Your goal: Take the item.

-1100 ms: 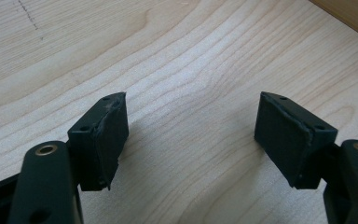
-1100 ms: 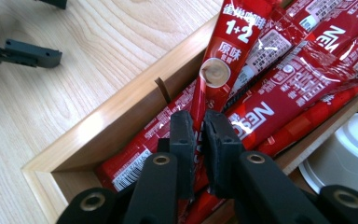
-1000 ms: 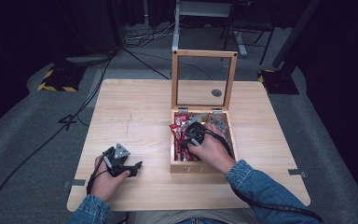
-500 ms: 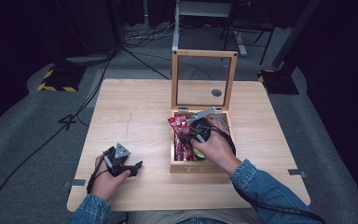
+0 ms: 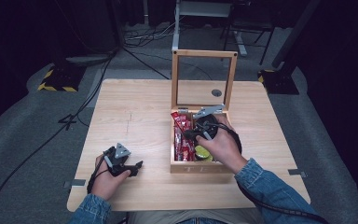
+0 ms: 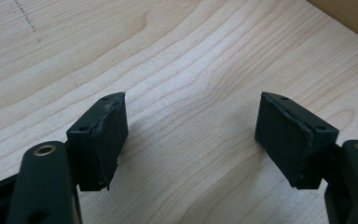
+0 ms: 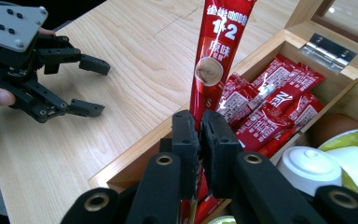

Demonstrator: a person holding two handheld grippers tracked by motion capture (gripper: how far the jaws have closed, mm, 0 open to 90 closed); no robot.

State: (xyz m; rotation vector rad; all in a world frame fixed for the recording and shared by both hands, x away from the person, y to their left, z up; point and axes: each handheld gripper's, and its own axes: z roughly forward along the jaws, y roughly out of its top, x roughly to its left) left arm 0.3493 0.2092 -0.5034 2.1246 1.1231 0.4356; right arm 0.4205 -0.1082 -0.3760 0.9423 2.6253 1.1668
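A wooden box with its glass lid standing open sits right of the table's middle. My right gripper is shut on a long red coffee sachet, which stands upright above the box's left compartment; in the high view that gripper hovers over the box with the sachet rising from it. More red sachets lie in that compartment. My left gripper rests open on bare tabletop near the front left, nothing between its jaws.
White and green-yellow round pods fill the box's right part. The box's metal hinge sits at its back wall. The light wooden table has bare room left of the box. Cables run over the dark floor behind.
My right gripper has risen a little over the box, drawing the red sachet up with it. The left gripper has stayed where it was.
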